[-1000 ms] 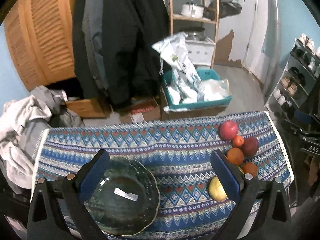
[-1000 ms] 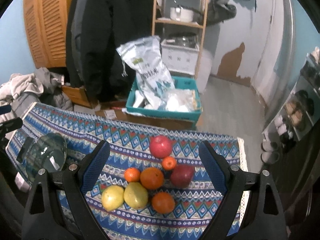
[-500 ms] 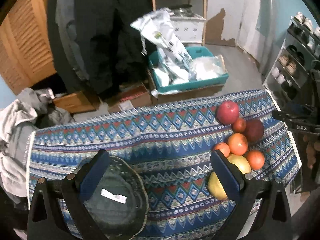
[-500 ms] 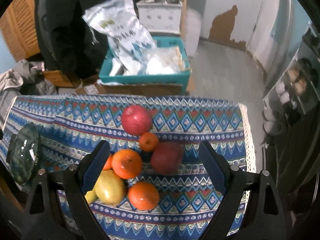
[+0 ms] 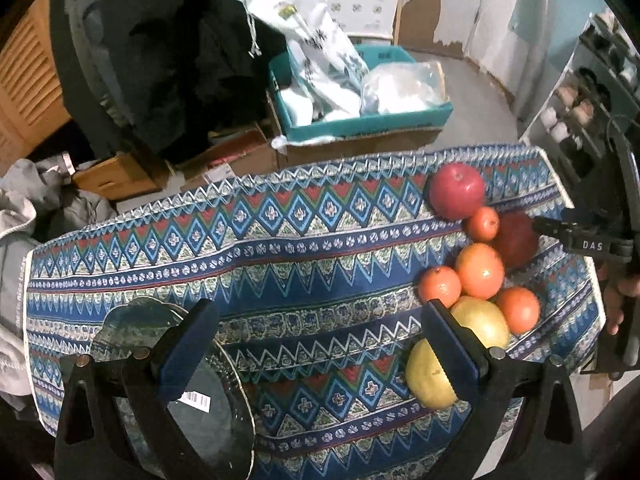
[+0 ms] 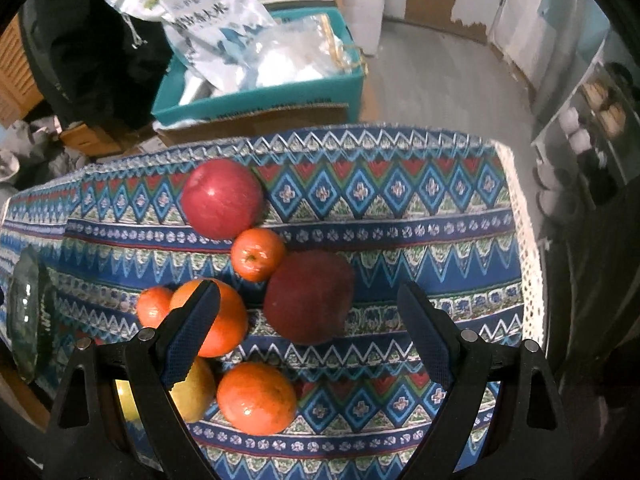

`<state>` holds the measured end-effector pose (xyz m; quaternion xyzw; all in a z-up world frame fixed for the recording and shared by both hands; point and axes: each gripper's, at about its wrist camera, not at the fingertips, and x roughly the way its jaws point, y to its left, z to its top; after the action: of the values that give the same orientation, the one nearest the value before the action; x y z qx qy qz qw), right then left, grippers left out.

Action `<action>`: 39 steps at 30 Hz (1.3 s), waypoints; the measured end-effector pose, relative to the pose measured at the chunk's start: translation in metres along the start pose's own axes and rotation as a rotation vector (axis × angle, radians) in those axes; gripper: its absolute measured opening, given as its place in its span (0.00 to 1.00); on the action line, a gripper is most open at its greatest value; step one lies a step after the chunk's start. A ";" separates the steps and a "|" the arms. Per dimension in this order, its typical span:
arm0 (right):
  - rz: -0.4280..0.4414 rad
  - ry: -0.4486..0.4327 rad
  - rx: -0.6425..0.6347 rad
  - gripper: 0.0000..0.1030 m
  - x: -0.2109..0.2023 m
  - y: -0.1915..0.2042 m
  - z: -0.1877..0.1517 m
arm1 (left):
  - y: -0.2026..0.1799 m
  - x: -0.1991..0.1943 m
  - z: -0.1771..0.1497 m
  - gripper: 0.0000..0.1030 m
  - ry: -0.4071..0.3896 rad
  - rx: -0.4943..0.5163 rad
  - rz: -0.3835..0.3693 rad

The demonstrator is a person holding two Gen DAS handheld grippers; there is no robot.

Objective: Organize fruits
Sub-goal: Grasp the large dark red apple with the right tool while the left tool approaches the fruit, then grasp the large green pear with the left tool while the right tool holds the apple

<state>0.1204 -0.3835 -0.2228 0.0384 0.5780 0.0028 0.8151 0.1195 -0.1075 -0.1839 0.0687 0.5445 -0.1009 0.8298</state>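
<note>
Right wrist view: claw finger (image 6: pixel 188 336) hides part of orange (image 6: pixel 218 318).

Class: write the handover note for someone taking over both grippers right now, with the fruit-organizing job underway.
Left gripper: open, empty, above the glass bowl.
Right gripper: open, empty, over the fruit pile, nearest the dark red apple.
Bright red apple, oranges and yellow fruits lie clustered on the patterned cloth.
Done: nothing is in the bowl.
Left: all the fruit.
</note>
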 end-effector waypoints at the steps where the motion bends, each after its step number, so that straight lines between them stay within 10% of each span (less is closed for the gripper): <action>1: -0.004 0.008 0.000 0.86 0.004 0.000 0.000 | -0.001 0.004 0.000 0.99 0.007 -0.001 -0.002; 28: -0.016 0.133 0.015 0.85 0.086 0.007 0.009 | -0.002 0.071 0.001 0.99 0.144 -0.058 -0.064; 32: 0.047 0.149 0.031 0.69 0.088 0.002 0.005 | -0.007 0.071 0.000 0.99 0.152 -0.057 -0.085; 39: 0.040 0.137 0.005 0.69 0.087 0.008 0.003 | -0.019 0.069 -0.009 0.99 0.171 -0.042 -0.131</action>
<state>0.1521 -0.3716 -0.3029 0.0517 0.6315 0.0203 0.7734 0.1331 -0.1298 -0.2507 0.0240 0.6185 -0.1372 0.7733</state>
